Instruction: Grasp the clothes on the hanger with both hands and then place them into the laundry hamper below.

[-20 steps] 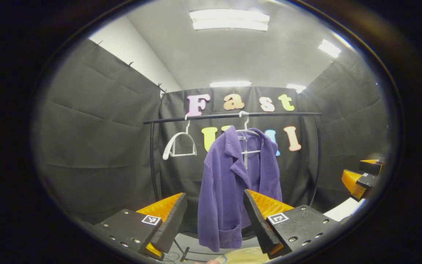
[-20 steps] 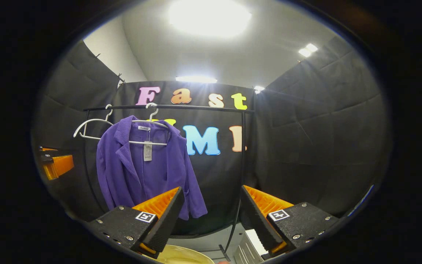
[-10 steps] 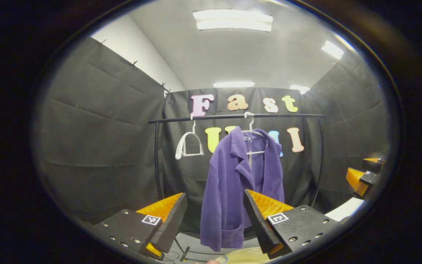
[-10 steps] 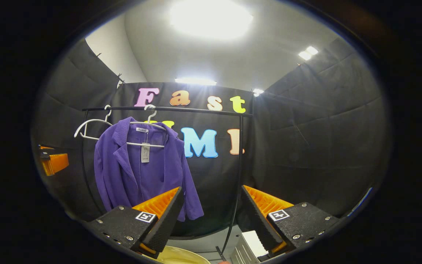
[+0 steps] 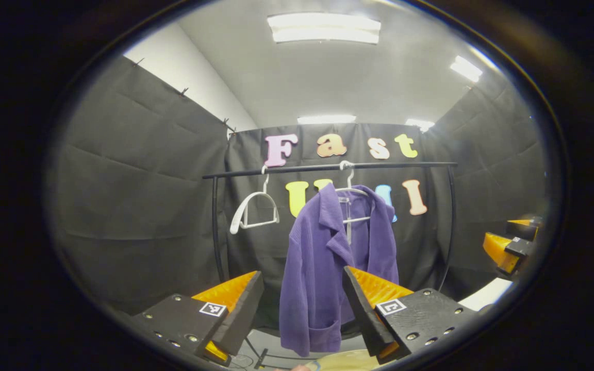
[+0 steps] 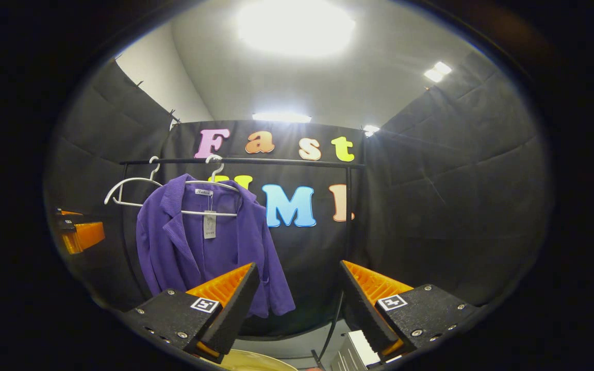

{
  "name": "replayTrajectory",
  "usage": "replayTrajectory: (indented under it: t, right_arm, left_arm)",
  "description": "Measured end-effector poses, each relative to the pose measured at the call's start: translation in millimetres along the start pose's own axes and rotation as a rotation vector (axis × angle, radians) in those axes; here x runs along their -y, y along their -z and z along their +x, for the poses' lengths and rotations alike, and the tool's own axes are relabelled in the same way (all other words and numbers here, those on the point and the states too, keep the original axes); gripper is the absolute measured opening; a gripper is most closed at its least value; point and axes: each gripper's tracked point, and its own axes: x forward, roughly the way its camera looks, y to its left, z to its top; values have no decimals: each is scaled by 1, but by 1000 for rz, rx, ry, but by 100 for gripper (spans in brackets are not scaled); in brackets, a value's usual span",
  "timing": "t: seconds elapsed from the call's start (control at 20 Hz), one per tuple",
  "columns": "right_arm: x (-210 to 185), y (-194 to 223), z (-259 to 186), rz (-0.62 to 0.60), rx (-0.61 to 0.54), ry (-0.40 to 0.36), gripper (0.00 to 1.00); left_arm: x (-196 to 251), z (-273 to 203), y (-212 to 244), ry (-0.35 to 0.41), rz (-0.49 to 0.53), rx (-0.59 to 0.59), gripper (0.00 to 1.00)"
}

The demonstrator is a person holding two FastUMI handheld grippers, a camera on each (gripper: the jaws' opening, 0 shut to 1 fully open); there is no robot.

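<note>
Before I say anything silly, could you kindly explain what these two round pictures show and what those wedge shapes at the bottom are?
There is no robot arm here: a person holds a two-finger gripper in each hand, and a fisheye camera rides on each one, looking forward along its fingers. The wedges at the bottom are those fingers. In the left gripper view the left gripper stands open and holds nothing; the right gripper in its own view is the same. Ahead, a purple jacket hangs on a white hanger from a black rail, with an empty hanger beside it. A pale rim at the bottom edge may be the hamper. The other gripper also shows at the side of each view.
</note>
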Motion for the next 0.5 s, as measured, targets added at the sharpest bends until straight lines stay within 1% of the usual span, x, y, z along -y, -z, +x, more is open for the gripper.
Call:
replayTrajectory:
  t: [0.2, 0.5]
  right_arm:
    - [-1, -16, 30, 4, 27, -32, 95]
    - [-10, -27, 82, 8, 43, -87, 96]
  left_arm:
    - [16, 14, -17, 8, -2, 18, 96]
    - [47, 58, -26, 14, -28, 18, 96]
